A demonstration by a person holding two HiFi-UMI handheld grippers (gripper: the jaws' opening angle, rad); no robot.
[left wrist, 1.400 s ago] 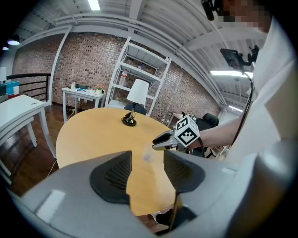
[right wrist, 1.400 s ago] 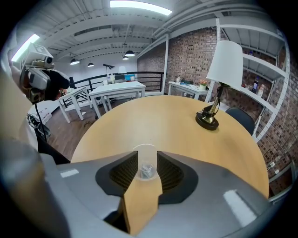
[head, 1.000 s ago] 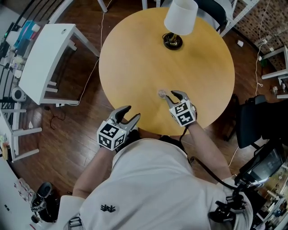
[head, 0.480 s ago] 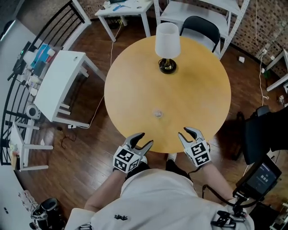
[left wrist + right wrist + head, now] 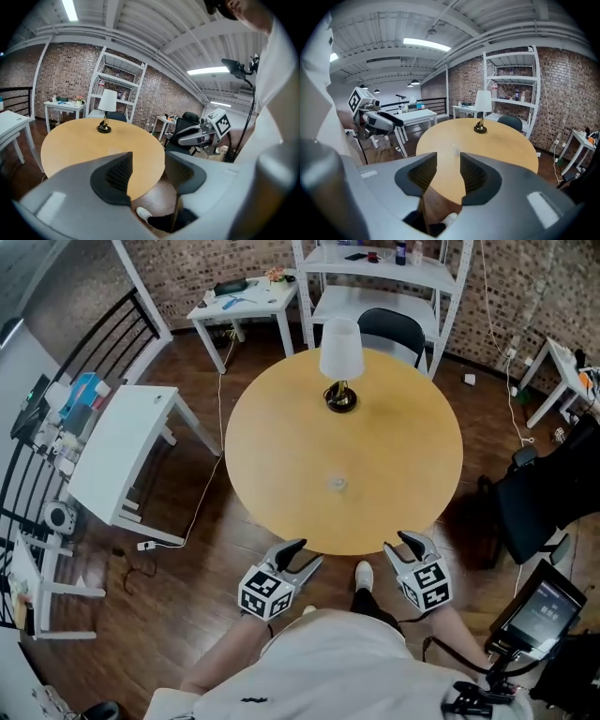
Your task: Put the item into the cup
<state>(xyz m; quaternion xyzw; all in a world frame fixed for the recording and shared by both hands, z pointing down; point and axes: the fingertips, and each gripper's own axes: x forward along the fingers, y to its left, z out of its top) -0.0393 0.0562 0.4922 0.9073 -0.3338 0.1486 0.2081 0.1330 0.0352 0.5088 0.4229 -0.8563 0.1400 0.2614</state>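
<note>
A small clear cup [image 5: 337, 485] stands alone on the round wooden table [image 5: 281, 456], toward its near side. What it holds is too small to make out. In the right gripper view the cup [image 5: 454, 146] is a faint speck beyond the jaws. Both grippers hang off the table's near edge, close to the person's body. My left gripper [image 5: 307, 554] is open with nothing between its fingers [image 5: 117, 173]. My right gripper [image 5: 401, 542] has its jaws opening, and only table and floor show between its pads [image 5: 476, 174].
A white-shaded lamp [image 5: 340, 357] stands at the table's far side, with a black chair [image 5: 392, 329] behind it. A white desk [image 5: 117, 451] is at the left, a black office chair [image 5: 544, 498] at the right and shelving [image 5: 375, 277] against the brick wall.
Both grippers drew back from the table to beyond its near edge. The right gripper came away from the cup, which stays on the table. The head view pulled back and shows more room.
</note>
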